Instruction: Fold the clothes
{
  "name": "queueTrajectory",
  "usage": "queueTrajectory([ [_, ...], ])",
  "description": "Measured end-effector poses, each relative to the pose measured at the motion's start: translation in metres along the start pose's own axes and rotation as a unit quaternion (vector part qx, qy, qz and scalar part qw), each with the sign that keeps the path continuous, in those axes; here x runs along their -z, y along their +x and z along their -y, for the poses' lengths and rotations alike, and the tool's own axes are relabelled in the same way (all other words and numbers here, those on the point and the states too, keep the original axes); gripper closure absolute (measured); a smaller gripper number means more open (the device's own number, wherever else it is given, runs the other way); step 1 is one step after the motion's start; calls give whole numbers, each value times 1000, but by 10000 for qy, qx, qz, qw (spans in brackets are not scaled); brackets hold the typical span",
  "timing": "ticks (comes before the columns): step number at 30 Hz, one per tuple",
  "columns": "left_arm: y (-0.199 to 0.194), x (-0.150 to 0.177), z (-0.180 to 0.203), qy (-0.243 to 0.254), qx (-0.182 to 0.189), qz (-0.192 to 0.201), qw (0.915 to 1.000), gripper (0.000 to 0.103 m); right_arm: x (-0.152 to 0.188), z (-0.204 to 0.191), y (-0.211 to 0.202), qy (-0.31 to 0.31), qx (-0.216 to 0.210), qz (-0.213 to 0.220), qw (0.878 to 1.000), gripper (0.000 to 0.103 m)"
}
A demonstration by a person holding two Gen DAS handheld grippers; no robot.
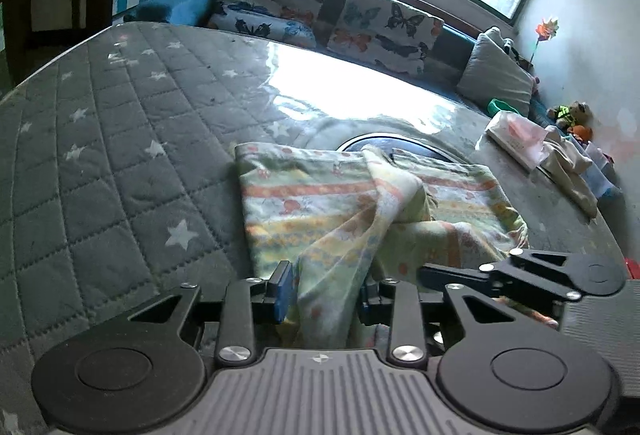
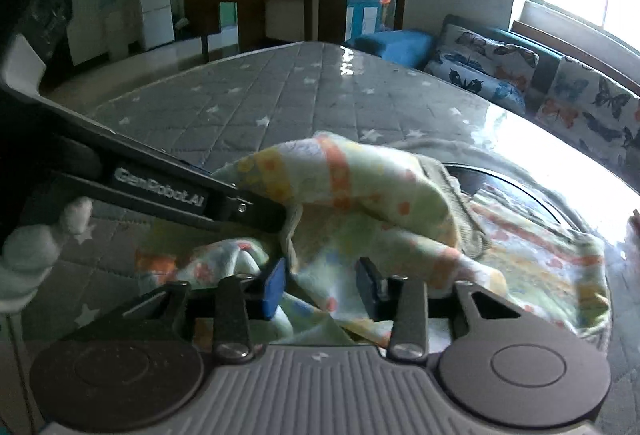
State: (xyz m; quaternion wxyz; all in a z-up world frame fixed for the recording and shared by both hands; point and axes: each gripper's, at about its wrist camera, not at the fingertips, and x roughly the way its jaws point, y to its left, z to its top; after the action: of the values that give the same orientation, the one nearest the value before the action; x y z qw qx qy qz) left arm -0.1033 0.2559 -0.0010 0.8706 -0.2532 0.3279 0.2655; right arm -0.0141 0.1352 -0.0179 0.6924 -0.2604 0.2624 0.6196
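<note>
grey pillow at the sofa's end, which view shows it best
The left wrist view: the plain grey pillow leans there in full beside the butterfly-print cushions. The right wrist view does not show it at all, only the butterfly cushions.

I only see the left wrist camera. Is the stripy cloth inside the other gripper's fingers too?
Observer: Yes. The right wrist view shows the stripy cloth lying between the fingers of the right gripper. I cannot tell whether they pinch it.
Operator: Is a hand near my gripper?
Observer: Yes, a hand in a white glove shows just below the left gripper.
Operator: What's on the other side of the room?
Observer: A white fridge stands against the far wall.
</note>
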Motion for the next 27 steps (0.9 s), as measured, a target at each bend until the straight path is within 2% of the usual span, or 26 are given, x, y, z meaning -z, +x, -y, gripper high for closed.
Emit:
queueTrajectory([
  [1,-1,2,0,22,-17,-9,10000,67,1,0,2,40,37,3,10000,84],
  [5,-5,8,-1,81,-131,-2,9999,53,3,10,-6,366,218,195,9989,96],
  [6,-8,9,-1,97,-158,36,9998,49,4,13,-12,441,275,277,9983,97],
  [10,-21,9,2,191,-198,235,9993,45,8,28,-38,723,490,608,9943,100],
  [13,-32,7,9,352,-176,437,9983,44,8,40,-50,884,425,611,9933,100],
  [15,-38,6,13,433,-136,540,9975,45,7,39,-50,864,318,583,9941,93],
  [18,-44,7,18,492,-53,588,9970,46,4,28,-41,663,112,453,9967,92],
  [20,-47,9,18,507,-29,592,9970,46,3,19,-33,498,-45,367,9981,84],
  [22,-50,9,18,506,-28,592,9970,46,3,6,-25,309,-138,331,9989,60],
  [25,-55,10,17,534,24,613,9967,46,1,-5,-8,120,-98,253,9996,61],
  [27,-57,11,19,583,100,628,9963,44,1,-4,-1,193,-2,213,9996,66],
])
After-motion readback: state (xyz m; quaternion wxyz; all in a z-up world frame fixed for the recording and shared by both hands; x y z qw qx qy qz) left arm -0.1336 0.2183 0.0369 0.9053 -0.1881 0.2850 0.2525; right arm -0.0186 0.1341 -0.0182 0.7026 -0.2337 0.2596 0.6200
